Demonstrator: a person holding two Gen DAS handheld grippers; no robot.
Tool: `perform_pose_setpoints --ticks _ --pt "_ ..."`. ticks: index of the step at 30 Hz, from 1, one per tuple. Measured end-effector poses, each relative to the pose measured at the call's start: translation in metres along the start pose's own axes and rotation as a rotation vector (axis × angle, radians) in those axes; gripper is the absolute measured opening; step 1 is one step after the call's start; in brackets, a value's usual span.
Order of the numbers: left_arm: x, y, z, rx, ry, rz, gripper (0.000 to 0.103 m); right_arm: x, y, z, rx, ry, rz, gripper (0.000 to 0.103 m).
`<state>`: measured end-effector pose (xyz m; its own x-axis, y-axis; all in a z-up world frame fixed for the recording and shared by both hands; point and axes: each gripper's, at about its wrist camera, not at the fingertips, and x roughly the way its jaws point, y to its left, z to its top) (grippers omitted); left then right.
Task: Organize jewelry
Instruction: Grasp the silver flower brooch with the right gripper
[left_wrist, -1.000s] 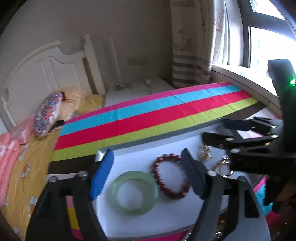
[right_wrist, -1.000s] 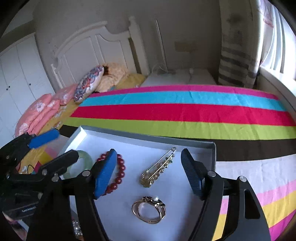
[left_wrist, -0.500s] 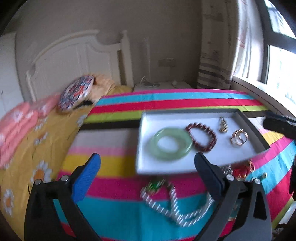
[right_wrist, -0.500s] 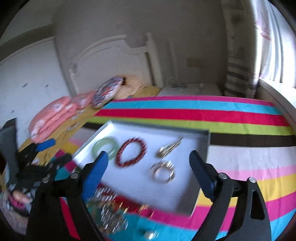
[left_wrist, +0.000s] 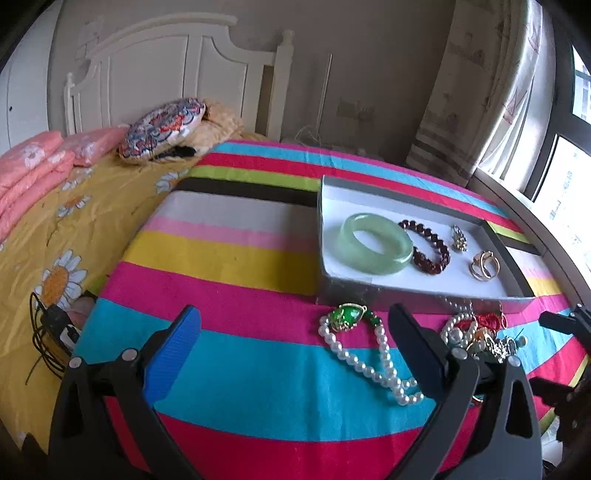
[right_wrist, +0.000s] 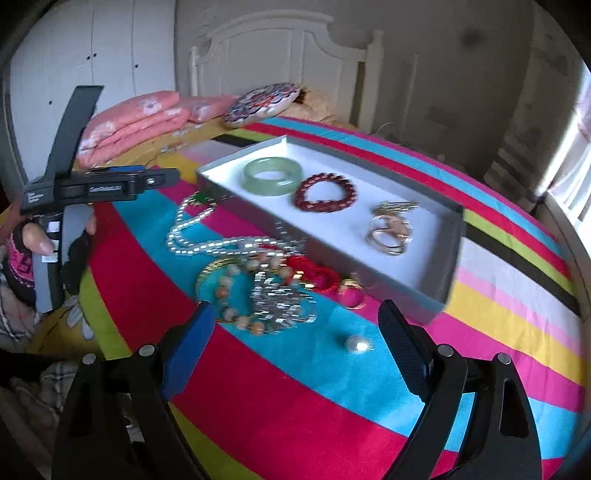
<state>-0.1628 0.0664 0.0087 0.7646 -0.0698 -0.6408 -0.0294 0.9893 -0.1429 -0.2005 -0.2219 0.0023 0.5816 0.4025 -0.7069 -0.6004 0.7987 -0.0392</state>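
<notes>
Left gripper (left_wrist: 295, 350) and right gripper (right_wrist: 295, 343), both with jaws spread wide and empty, above a striped bedspread (left_wrist: 236, 266). Beyond them, a white tray (left_wrist: 424, 286) holding a green jade bangle (left_wrist: 375, 243), red bead bracelet (left_wrist: 430, 245), gold brooch (left_wrist: 458, 238) and gold ring (left_wrist: 484, 265). Just beside the tray's near wall, on the bedspread, a pearl necklace with green pendant (left_wrist: 364, 350) and a tangled heap of loose jewelry (right_wrist: 273, 291).

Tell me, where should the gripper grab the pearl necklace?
Probably on the pearl necklace's bare strand below the green pendant, coming from above with jaws across it. It lies flat on the blanket, so only a thin strand can be pinched.
</notes>
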Motion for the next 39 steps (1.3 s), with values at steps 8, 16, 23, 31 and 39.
perform_pose_setpoints --ticks 8,16,23,31,39 --pt "0.005 -0.002 0.0 -0.016 0.014 -0.054 0.1 0.026 0.001 0.013 0.024 0.076 -0.009 0.082" --pt "0.003 -0.002 -0.002 -0.025 0.004 -0.082 0.1 0.04 -0.001 0.013 0.052 0.113 0.033 0.069" --pt "0.003 -0.002 -0.002 -0.026 0.004 -0.087 0.1 0.034 -0.004 0.007 0.066 0.092 0.055 0.043" --pt "0.004 -0.001 -0.002 -0.028 0.016 -0.088 0.1 0.012 -0.013 0.005 0.112 -0.001 0.052 0.042" --pt "0.004 -0.001 -0.002 -0.013 0.014 -0.1 0.1 -0.015 -0.038 0.005 0.192 -0.082 0.056 0.042"
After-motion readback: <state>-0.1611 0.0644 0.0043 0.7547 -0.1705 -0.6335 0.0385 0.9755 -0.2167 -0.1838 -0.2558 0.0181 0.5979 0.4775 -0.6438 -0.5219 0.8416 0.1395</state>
